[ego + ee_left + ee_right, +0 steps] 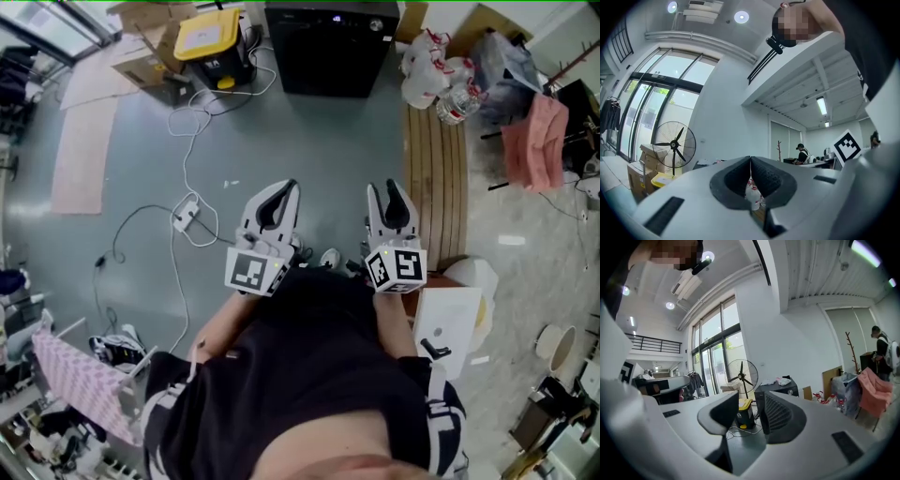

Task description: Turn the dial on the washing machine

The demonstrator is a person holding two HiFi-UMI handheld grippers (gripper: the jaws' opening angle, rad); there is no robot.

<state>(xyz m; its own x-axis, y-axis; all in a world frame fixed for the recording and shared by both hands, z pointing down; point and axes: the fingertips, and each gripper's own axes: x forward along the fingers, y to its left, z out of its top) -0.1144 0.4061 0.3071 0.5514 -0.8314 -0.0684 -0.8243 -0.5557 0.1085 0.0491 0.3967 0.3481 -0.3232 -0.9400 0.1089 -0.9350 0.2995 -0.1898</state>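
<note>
Above a grey floor (pixel 328 159) with loose cables (pixel 187 150), left tongs (pixel 290 187) clenched empty, right tongs (pixel 384 187) released, empty.

A black box with a yellow lid (pixel 208 37) sits on the grey floor (pixel 309 150) near a black cabinet (pixel 328 47). A white power strip (pixel 185 216) lies among cables, well apart from the slatted wooden bench (pixel 436 187).

A grey floor (pixel 319 150) spreads under white walls (pixel 801 343). Tall windows (pixel 715 357) let in daylight behind a standing fan (pixel 742 376). Round ceiling lights (pixel 741 17) glow. A slatted wooden platform (pixel 436 178) lies at the floor's right edge.
</note>
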